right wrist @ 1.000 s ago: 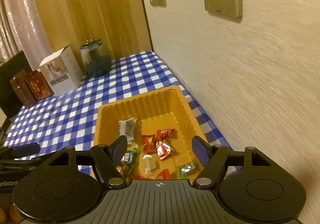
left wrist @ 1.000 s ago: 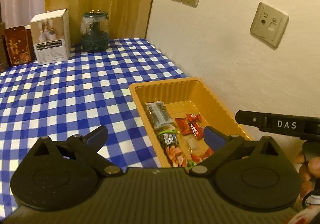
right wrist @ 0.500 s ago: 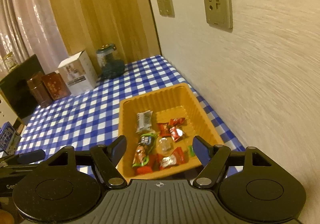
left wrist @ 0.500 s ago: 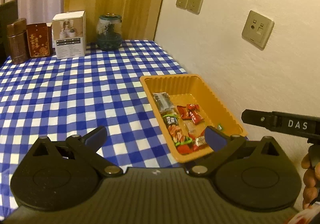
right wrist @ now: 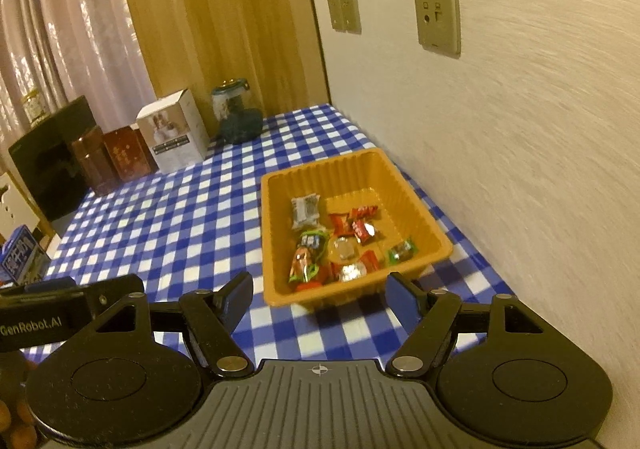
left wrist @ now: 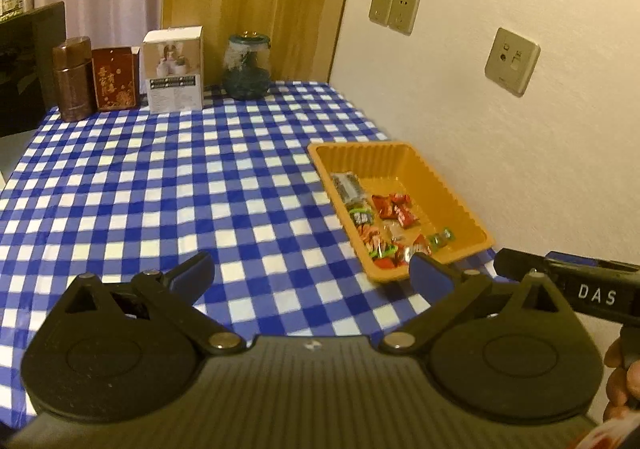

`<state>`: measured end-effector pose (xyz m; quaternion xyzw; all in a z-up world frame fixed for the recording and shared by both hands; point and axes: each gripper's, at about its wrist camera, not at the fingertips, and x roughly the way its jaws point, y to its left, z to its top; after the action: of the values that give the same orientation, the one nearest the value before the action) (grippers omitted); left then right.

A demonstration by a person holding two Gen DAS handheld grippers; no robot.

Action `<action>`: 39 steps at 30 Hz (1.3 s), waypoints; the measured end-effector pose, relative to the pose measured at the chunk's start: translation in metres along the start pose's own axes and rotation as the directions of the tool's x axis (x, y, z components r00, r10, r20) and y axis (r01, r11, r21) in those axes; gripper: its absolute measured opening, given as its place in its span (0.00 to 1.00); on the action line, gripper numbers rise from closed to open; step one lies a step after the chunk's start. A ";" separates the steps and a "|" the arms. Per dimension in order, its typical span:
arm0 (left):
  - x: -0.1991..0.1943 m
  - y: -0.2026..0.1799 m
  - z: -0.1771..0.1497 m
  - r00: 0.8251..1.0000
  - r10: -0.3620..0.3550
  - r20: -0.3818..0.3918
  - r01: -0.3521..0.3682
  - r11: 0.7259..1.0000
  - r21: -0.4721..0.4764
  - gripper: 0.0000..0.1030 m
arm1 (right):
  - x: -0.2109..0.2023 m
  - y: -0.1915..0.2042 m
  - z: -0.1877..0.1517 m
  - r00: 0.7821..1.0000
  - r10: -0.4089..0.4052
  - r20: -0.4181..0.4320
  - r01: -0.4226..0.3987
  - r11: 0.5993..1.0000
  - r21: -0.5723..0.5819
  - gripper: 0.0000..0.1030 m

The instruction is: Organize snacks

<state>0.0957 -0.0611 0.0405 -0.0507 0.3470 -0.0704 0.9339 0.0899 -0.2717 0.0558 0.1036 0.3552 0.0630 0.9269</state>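
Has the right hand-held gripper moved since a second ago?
Yes. The right hand-held gripper has backed away from the orange tray, which now lies wholly beyond its fingertips.

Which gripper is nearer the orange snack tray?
Right. The right gripper faces the orange tray head-on, just short of its near rim; the left gripper is off to its left, over bare tablecloth.

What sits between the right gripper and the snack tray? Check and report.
Nothing visible. In the right wrist view only bare checked tablecloth lies between the open, empty right gripper and the near wall of the orange tray. The snacks lie inside it, uncovered.
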 end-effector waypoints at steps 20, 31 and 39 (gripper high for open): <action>-0.053 0.016 -0.046 0.994 0.112 0.004 -0.112 0.994 0.008 1.00 | -0.047 0.033 -0.043 1.000 -0.001 -0.005 0.000 0.997 -0.080 0.71; -0.056 0.019 -0.051 0.993 0.117 0.002 -0.117 0.993 0.003 1.00 | -0.046 0.035 -0.042 1.000 0.010 -0.005 -0.010 0.996 -0.084 0.71; -0.055 0.018 -0.052 0.993 0.117 -0.001 -0.117 0.993 0.008 1.00 | -0.044 0.033 -0.041 1.000 0.011 -0.004 -0.012 0.997 -0.080 0.71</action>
<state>0.0221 -0.0369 0.0344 -0.0268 0.3498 -0.0171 0.9363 0.0282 -0.2423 0.0626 0.0682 0.3536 0.0827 0.9292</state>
